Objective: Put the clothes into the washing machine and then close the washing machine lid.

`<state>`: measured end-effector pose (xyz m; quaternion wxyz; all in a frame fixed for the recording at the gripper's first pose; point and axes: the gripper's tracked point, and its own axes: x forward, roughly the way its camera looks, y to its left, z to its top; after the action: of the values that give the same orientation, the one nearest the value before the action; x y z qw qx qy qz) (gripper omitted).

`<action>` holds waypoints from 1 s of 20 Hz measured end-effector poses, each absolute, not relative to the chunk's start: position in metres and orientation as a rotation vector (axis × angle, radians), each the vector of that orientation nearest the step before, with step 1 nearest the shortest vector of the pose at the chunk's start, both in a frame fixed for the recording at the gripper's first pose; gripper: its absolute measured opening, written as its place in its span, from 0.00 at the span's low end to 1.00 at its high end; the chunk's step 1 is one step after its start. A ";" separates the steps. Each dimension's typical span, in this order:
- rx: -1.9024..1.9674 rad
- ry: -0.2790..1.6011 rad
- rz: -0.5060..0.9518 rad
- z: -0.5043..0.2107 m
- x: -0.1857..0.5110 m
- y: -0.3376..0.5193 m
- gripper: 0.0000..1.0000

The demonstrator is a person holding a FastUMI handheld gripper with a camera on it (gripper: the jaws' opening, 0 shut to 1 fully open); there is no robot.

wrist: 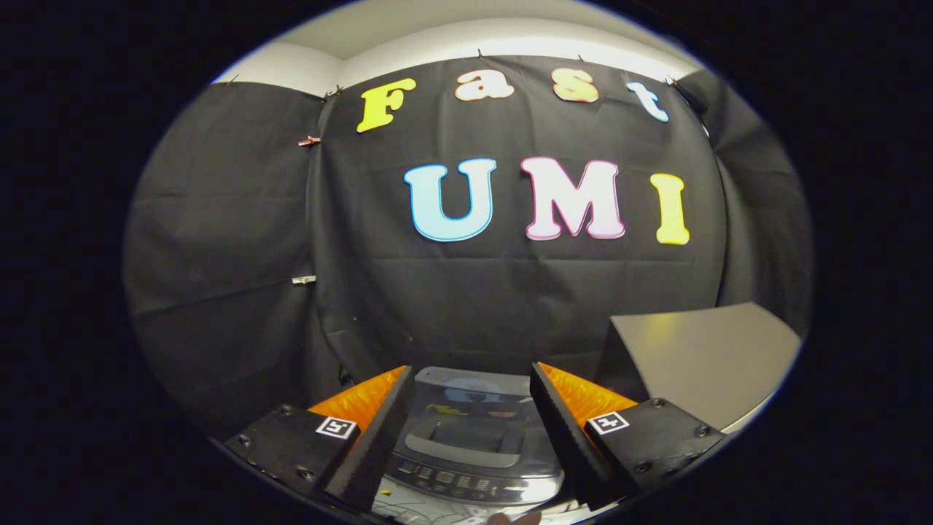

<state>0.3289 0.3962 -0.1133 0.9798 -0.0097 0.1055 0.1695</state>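
Grey-lidded, the washing machine (474, 437) is seen lying closed just below and between the spread, empty fingers of the gripper (472, 426) (no clothes held), so the task is judged finished or nearly so.

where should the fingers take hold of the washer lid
At the recessed handle on the lid, just behind the control panel. Come from above at the front: the lid lies flat and shut, and the open gripper frames it.
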 end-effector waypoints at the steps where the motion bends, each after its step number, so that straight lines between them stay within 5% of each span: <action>1: -0.049 0.190 0.332 -0.108 0.324 0.389 0.99; 20: -0.027 -0.017 0.152 -0.010 0.170 0.229 1.00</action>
<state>0.1697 0.2295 -0.0100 0.9970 -0.0134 -0.0084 0.0759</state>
